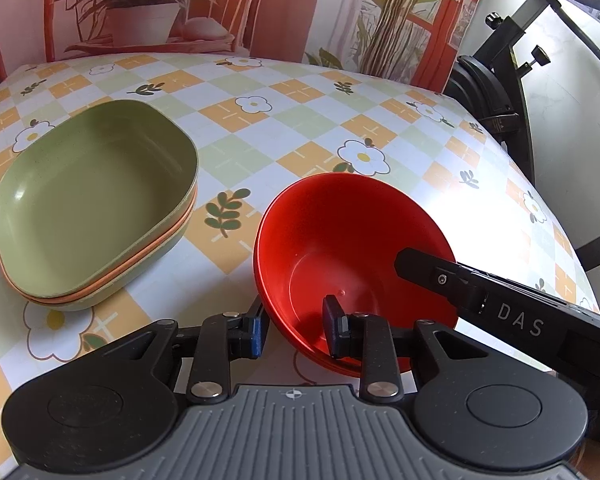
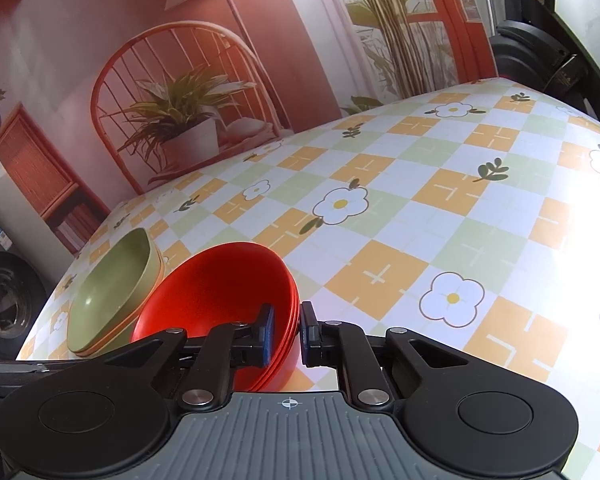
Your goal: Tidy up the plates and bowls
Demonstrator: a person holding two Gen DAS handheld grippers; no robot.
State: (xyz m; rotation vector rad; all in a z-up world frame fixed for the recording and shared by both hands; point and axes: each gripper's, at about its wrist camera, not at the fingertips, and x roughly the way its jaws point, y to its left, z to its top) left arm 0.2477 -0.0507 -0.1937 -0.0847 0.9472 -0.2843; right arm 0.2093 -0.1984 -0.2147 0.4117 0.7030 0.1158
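Bowls (image 1: 352,248), red and nested, straddled by both grippers' jaws.

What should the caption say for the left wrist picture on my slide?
Both grippers straddle the rim of the red bowls, beside stacked green plates on a flowered tablecloth.

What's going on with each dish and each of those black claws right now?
Red bowls: nested stack, tilted, rim pinched on two sides.
Green plates: stacked flat on the table, untouched.
Left gripper: fingers astride the bowls' near rim.
Right gripper: fingers shut on the bowls' rim.
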